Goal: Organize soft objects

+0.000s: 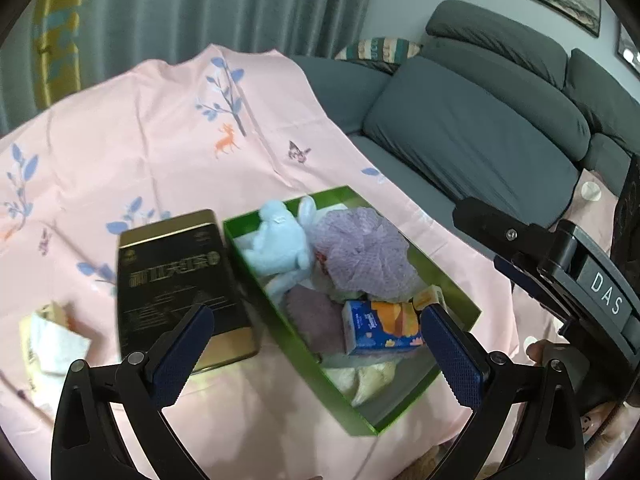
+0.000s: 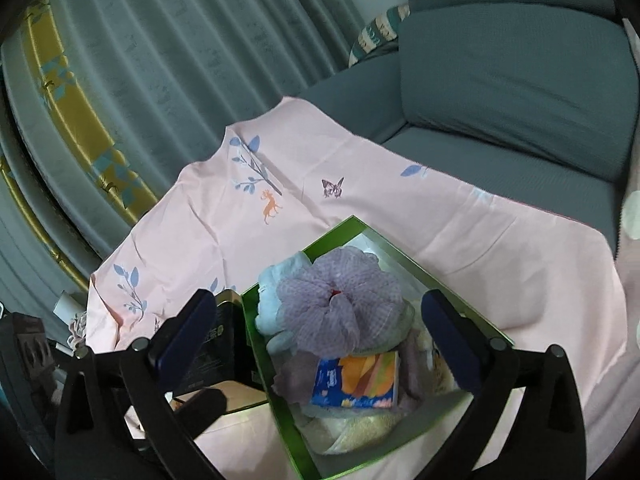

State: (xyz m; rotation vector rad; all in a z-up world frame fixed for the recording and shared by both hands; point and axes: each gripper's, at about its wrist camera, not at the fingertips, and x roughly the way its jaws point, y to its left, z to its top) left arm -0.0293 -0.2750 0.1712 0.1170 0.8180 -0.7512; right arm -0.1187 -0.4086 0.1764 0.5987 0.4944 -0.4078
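Observation:
A green box (image 1: 276,328) (image 2: 276,420) sits on a pink printed cloth (image 1: 140,140) (image 2: 460,248). It holds a light blue plush toy (image 1: 278,236) (image 2: 272,304), a purple mesh bath puff (image 1: 362,250) (image 2: 336,304), a blue and orange tissue pack (image 1: 380,328) (image 2: 358,382), a purple cloth (image 1: 316,320) and a cream towel (image 1: 372,380) (image 2: 352,424). My left gripper (image 1: 316,360) is open and empty above the box's near end. My right gripper (image 2: 320,352) is open and empty over the box. The right gripper's body (image 1: 560,276) shows in the left wrist view.
A black and gold tin lid (image 1: 180,284) (image 2: 216,356) lies left of the box. A white crumpled packet (image 1: 56,340) lies at the cloth's left edge. A grey sofa (image 1: 480,128) (image 2: 500,80) stands behind, curtains (image 1: 200,4) at the back.

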